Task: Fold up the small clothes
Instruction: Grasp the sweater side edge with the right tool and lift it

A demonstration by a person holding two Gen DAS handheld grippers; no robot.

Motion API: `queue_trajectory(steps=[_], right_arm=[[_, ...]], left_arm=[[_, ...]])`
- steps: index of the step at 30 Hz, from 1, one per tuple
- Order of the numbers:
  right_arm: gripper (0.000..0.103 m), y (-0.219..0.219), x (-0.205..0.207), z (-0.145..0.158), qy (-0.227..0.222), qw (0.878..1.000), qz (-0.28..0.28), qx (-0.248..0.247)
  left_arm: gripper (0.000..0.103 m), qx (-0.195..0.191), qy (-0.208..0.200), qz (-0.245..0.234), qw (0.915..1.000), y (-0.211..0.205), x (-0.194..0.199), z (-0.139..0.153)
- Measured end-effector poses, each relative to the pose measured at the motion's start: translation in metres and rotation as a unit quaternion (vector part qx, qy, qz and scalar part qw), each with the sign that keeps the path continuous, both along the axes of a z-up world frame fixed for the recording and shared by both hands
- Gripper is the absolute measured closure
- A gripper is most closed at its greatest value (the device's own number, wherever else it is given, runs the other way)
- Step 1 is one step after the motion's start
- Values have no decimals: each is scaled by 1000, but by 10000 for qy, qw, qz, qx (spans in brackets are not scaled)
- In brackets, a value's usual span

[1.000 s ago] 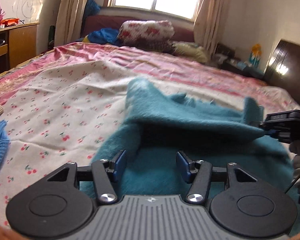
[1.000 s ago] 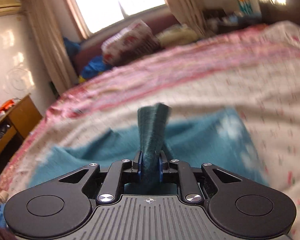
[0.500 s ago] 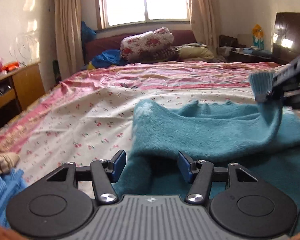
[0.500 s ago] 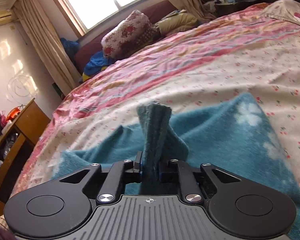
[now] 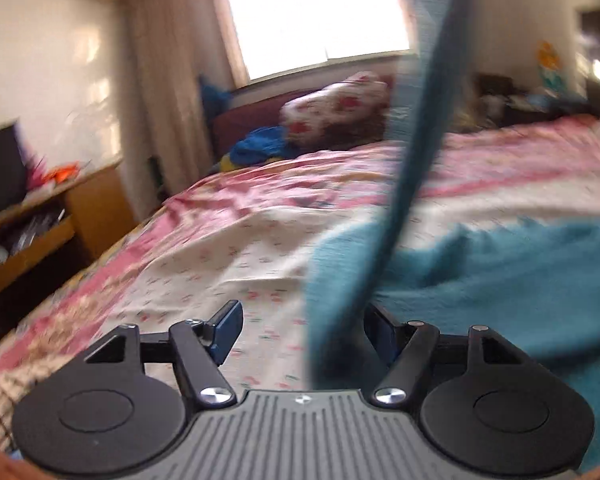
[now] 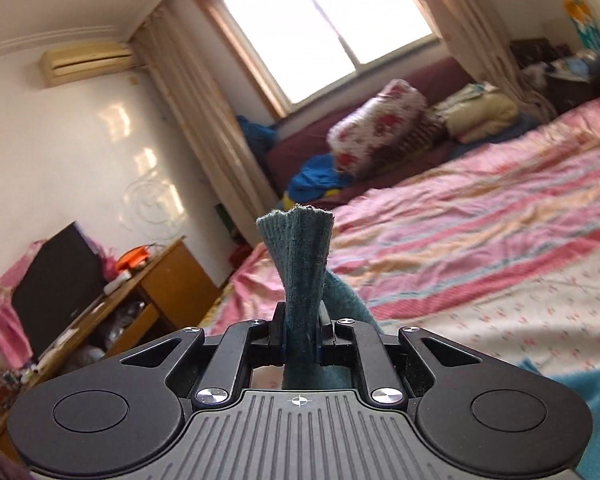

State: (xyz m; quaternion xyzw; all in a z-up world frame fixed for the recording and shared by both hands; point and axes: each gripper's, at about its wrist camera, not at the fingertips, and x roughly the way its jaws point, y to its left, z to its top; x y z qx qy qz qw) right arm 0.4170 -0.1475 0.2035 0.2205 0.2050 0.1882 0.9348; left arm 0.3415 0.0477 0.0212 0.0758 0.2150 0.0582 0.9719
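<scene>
Right gripper (image 6: 301, 334): clamped on fuzzy teal knit garment (image 6: 296, 256). Left gripper (image 5: 304, 330): wide apart, holding nothing; garment (image 5: 500, 276) draped between fingers. No legible writing.

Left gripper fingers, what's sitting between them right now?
In the left wrist view, a raised strip of the teal garment hangs between the open left gripper fingers, close to the right-hand one, over the cherry-print bedsheet.

I have one teal fuzzy garment (image 5: 500, 264) spread on the flowered bedsheet (image 5: 228, 256), its pile soft and matted. One ribbed end (image 6: 300, 256) is bunched and pinched upright between my right tongs, fanning out above them. From there a taut strip (image 5: 416, 152) slants down to the heap.
</scene>
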Motion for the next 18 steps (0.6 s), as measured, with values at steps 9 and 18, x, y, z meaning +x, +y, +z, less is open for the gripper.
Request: queue_trajectory(steps=[9, 18], right_arm=[[91, -43, 3, -48, 426, 9977, -519, 94], [91, -131, -29, -133, 902, 9869, -1319, -215]], left_arm=[[23, 975, -394, 190, 9943, 12, 14, -6], [23, 1919, -360, -916, 9765, -38, -19, -25]])
